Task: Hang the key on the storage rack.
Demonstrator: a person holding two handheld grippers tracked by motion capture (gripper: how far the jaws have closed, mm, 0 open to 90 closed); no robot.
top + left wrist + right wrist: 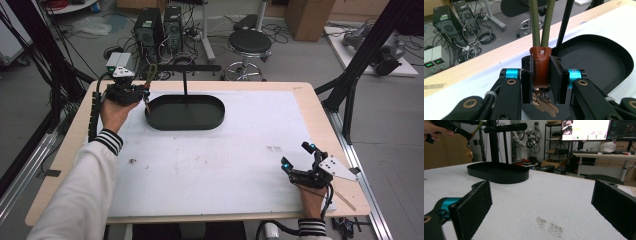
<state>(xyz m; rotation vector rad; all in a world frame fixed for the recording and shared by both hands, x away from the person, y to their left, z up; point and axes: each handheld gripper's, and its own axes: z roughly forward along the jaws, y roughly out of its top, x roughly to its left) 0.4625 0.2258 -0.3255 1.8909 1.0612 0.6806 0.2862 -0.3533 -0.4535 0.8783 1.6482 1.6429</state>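
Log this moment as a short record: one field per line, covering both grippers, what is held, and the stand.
left gripper: shut on the keychain
keychain: brown leather tab between the pads, green cord loop pointing up, keys hanging below
place: held over the left end of the tray
tray: black oval on the white mat, with an upright post and crossbar
right gripper: open, low over the mat's near right corner, holding nothing

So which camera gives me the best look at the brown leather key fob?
The left gripper view: the brown leather key fob sits close up, clamped between the left gripper jaws, green cord loop above, keys below. The high view shows it tiny beside the black tray; the right gripper view shows it distant, top left.
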